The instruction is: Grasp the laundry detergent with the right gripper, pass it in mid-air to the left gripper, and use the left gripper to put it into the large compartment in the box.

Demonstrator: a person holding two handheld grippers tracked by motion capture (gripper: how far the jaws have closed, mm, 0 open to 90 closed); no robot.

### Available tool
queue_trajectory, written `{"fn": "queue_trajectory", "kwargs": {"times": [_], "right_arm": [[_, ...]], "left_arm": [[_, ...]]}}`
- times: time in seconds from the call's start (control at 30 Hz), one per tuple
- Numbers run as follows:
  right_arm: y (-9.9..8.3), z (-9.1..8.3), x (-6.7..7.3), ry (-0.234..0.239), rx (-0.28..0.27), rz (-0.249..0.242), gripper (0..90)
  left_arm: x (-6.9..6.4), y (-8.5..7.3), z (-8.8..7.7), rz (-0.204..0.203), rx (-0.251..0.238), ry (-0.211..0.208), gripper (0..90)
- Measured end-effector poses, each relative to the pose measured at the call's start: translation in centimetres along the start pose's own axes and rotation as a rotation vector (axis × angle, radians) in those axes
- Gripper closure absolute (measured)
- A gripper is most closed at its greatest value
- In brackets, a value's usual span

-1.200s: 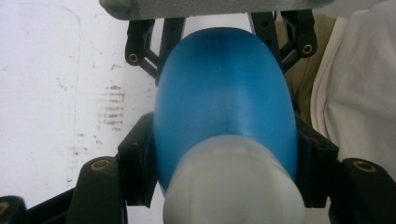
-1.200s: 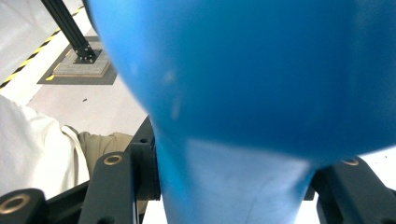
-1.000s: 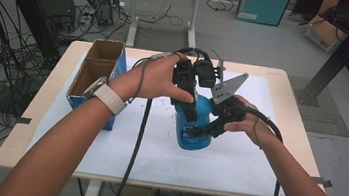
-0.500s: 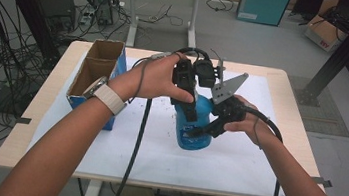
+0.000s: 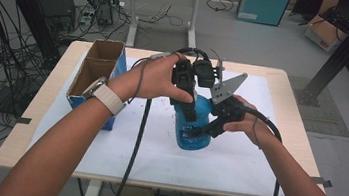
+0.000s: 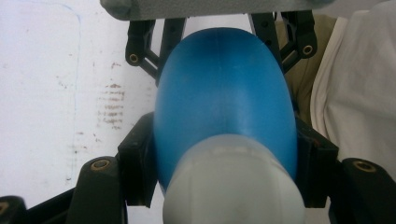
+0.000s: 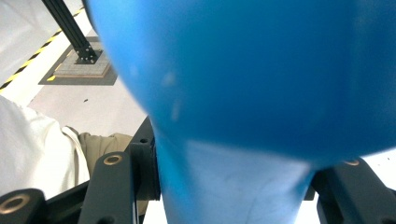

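I have both grippers pinching one blue plastic bottle that stands on the white mat, to the right of the cardboard box. The left gripper squeezes its top by the pale cap, and the right gripper squeezes its side lower down. I think the smooth round bottle could slip or tip over if I twist too hard, because the pads hold just a small part of it.

A blue plastic bottle with a pale neck stands upright mid-table.
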State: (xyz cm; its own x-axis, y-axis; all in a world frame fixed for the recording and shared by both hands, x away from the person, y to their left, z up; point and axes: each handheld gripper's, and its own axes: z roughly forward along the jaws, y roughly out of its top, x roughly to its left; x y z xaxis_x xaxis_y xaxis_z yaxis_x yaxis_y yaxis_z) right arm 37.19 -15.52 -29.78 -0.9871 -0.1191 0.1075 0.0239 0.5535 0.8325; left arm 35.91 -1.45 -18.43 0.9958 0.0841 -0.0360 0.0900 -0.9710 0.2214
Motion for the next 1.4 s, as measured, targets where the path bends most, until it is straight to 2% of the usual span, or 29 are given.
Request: {"fn": "queue_trajectory", "kwargs": {"times": [0.4, 0.6, 0.63, 0.7, 0.77, 0.9, 0.93, 1.03, 1.2, 1.4], "right_arm": [[-0.2, 0.1, 0.0, 0.006, -0.004, -0.006, 43.1], [-0.4, 0.1, 0.1, -0.022, -0.012, -0.015, 41.5], [-0.5, 0.2, 0.1, -0.033, -0.003, -0.018, 35.7], [-0.9, 0.4, 0.1, -0.05, 0.036, 0.017, 18.0], [-1.7, 0.1, 0.0, -0.07, 0.048, 0.051, 12.4], [-2.9, -1.3, -0.1, -0.119, 0.06, 0.095, 8.1], [-3.0, -1.8, -0.1, -0.128, 0.067, 0.11, 8.1], [-3.6, -2.9, -0.2, -0.17, 0.12, 0.11, 8.1], [-4.6, -4.7, -0.4, -0.222, 0.211, 0.136, 8.6], [-5.5, -6.8, -0.5, -0.276, 0.277, 0.173, 8.8]], "left_arm": [[-0.1, 0.2, 0.1, 0.001, 0.002, 0.003, 37.4], [0.0, 0.4, 0.2, 0.0, 0.014, 0.01, 37.5], [0.0, 0.4, 0.2, -0.002, 0.017, 0.006, 37.5], [0.1, 0.3, 0.2, -0.011, 0.018, 0.013, 37.4], [0.2, 0.2, 0.1, -0.018, 0.025, 0.016, 37.4], [0.5, -0.3, 0.1, -0.035, 0.048, 0.032, 37.4], [0.6, -0.5, 0.2, -0.052, 0.045, 0.034, 37.4], [0.8, -0.9, 0.1, -0.075, 0.052, 0.045, 37.4], [1.2, -1.4, -0.5, -0.127, 0.05, 0.066, 37.4], [1.5, -1.6, -1.5, -0.166, 0.076, 0.089, 37.4]]}}
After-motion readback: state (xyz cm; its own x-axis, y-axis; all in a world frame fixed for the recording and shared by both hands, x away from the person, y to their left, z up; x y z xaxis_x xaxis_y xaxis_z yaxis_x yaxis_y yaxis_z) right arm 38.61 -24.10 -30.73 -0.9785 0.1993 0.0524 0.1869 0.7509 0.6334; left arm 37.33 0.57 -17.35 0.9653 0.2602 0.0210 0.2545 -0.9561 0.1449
